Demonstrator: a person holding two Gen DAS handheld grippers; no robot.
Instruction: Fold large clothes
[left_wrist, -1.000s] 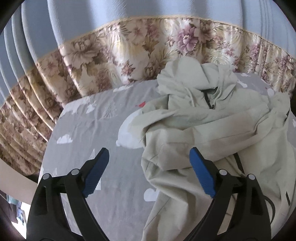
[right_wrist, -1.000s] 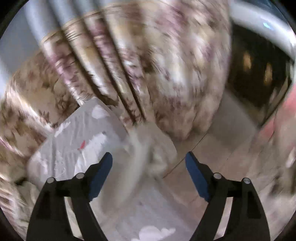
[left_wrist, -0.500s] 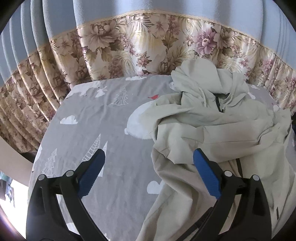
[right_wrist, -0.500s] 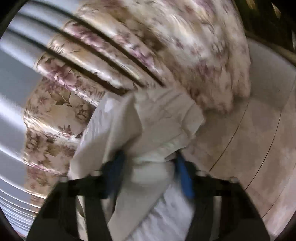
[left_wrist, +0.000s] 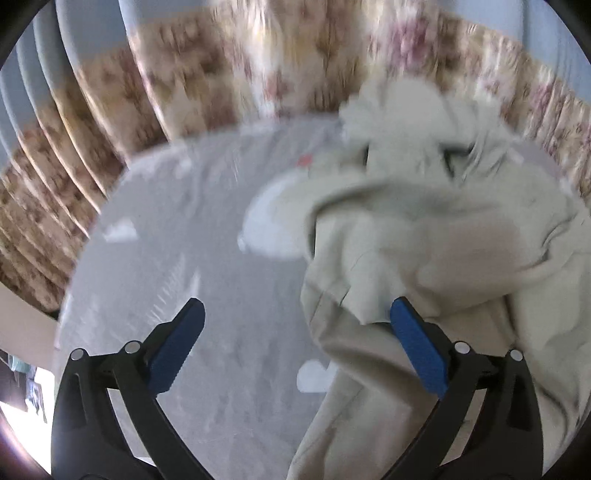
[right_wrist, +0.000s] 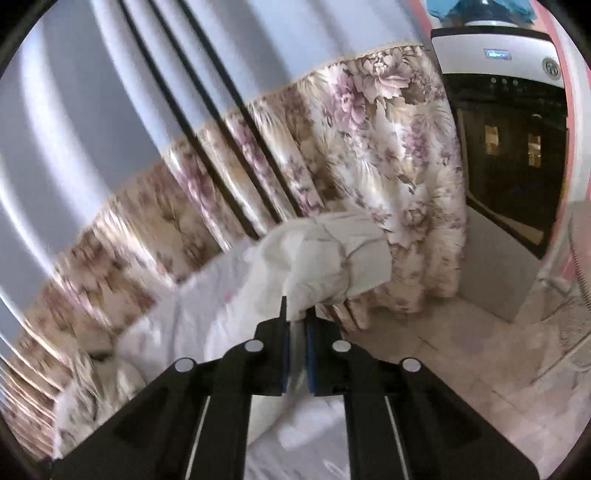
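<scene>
A large pale beige garment (left_wrist: 436, 229) lies crumpled on the right half of a grey printed bed sheet (left_wrist: 192, 258). My left gripper (left_wrist: 295, 332) is open above the sheet, its right finger just over the garment's near edge, holding nothing. In the right wrist view my right gripper (right_wrist: 296, 325) is shut on a bunched fold of the same garment (right_wrist: 325, 258) and holds it lifted, the cloth trailing down to the left. The left wrist view is blurred.
Blue curtains with a floral lower band (left_wrist: 295, 74) hang behind the bed; they also show in the right wrist view (right_wrist: 369, 147). A dark glass-fronted cabinet (right_wrist: 517, 147) and tiled floor (right_wrist: 461, 350) lie to the right of the bed.
My right gripper has closed on a fold of the garment and lifted it. The left gripper has stayed open and shifted slightly over the garment's edge.
</scene>
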